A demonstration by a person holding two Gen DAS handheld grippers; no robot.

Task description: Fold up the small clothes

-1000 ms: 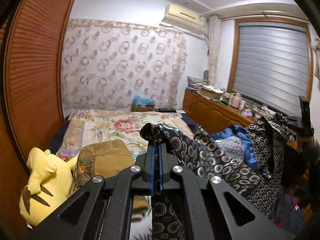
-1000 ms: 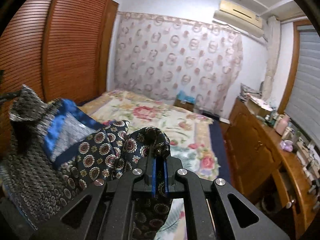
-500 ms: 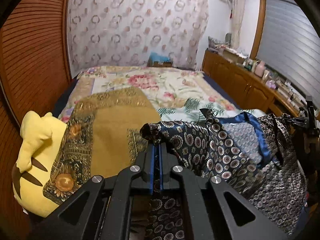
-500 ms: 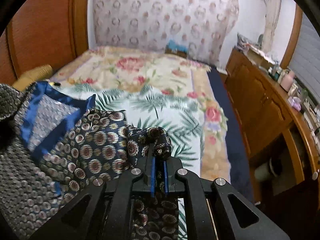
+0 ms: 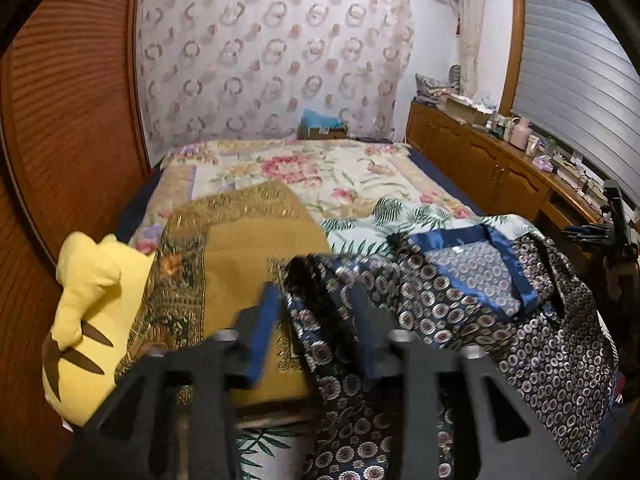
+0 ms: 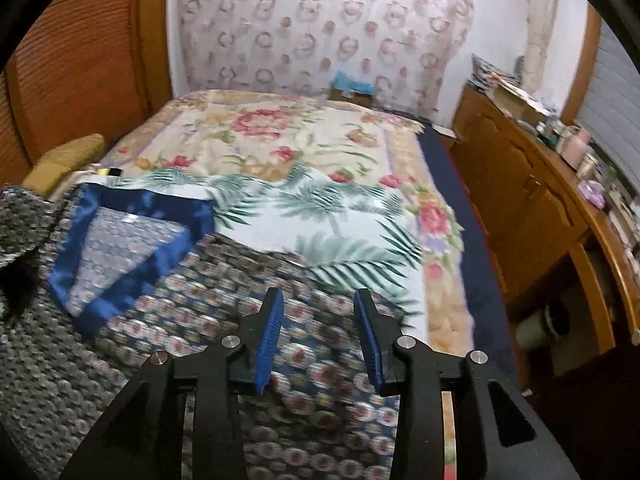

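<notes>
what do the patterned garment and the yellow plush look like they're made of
Patterned garment: probably satin or silk-like brocade; the woven circular medallions catch light and the blue neck trim is glossy. Yellow plush: soft matte fleece or velour over stuffing, by its fuzzy, rounded, dented form. Neither can be confirmed by look.

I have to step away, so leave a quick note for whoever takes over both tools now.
Left tool: jaws opening, garment edge lies loose between them, not pinched.
Right tool: jaws opening over the garment, nothing pinched.
The garment lies spread on the bed, blue collar toward the far end, beside the gold cloth.
Done: laid out. Left: every fold.
</notes>
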